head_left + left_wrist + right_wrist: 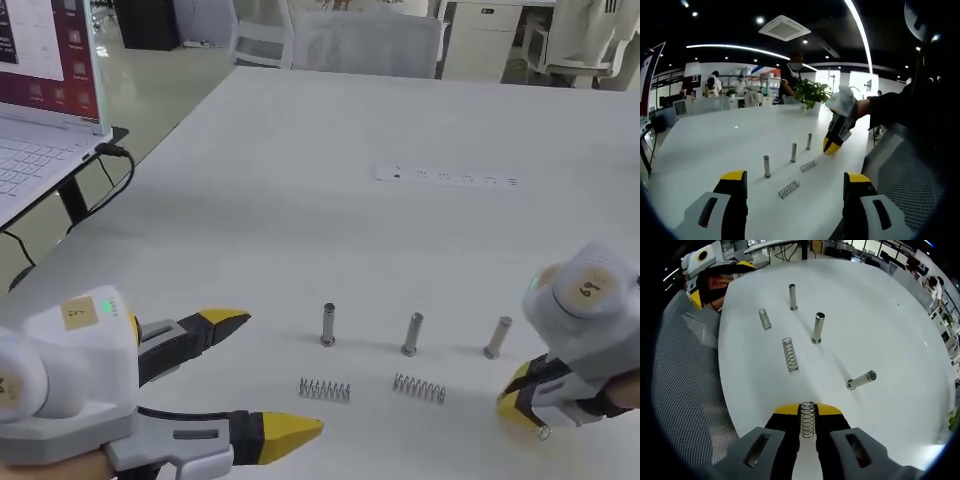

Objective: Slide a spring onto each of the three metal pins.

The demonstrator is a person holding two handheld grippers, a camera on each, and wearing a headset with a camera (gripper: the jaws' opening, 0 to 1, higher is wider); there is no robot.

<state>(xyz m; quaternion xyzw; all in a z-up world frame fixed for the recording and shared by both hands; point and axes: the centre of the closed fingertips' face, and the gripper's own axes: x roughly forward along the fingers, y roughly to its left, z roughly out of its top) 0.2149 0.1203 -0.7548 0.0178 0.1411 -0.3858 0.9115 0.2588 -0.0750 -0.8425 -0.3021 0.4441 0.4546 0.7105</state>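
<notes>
Steel coil spring [808, 427] pinched in my right yellow-tipped gripper [808, 412], jaws nearly closed, end pointing forward, judged ready for threading | three upright silver metal pins [412, 334] bare | two loose springs [325, 390] lying just beside them | left gripper [283, 373] wide apart, empty.

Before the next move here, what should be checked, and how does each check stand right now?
1. Right gripper shut on the held spring: ok.
2. Right pin upright and bare: ok.
3. Held spring lined up over the right pin: not ok, it sits beside and apart from the pin.
4. Loose springs lie clear of the right pin: ok.
5. Left gripper open and away from the pins: ok.
6. Held spring's end free past the jaws: cannot tell.
</notes>
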